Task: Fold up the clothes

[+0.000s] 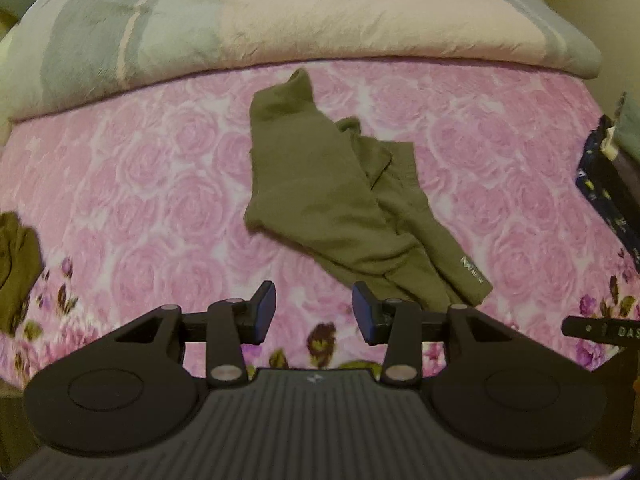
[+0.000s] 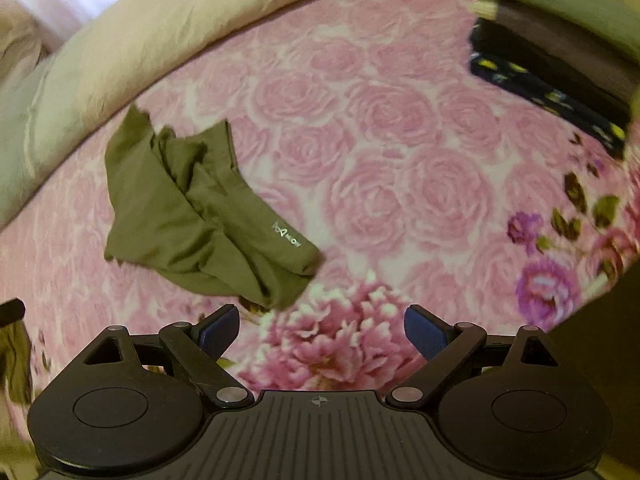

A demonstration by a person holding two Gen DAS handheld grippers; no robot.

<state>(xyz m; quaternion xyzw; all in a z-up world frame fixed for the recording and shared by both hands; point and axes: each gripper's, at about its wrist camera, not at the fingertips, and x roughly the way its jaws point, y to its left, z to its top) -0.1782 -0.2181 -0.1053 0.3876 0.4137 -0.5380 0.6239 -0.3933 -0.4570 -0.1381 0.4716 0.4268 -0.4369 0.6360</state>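
Left gripper (image 1: 314, 312): fingers released, gap clear, only the rose-print bed sheet (image 1: 160, 184) showing between them. Its right finger sits just below the near hem of the olive garment (image 1: 320, 184), not touching as far as can be told

Right gripper (image 2: 322, 332): fingers spread wider, nothing held; a large printed peony lies in the gap. In this view the garment is left of centre, its lower edge just above the left finger

Garment: crumpled, roughly doubled over itself, lying on the bed mid-frame; small pale logo near its lower right corner. Not laid flat, so folding proper looks not yet begun. Both grippers point down at its near edge, probably to take two corners and spread it

Lower left of left view: second olive piece (image 1: 16, 264), bunched at the bed edge, likely waiting its turn

Right edge: stack of folded clothes (image 2: 552, 56), dark patterned piece lowest, apparently the finished pile, well apart from the work area

Far: striped duvet (image 1: 280, 20) bunched along the top, leaving the sheet free for folding
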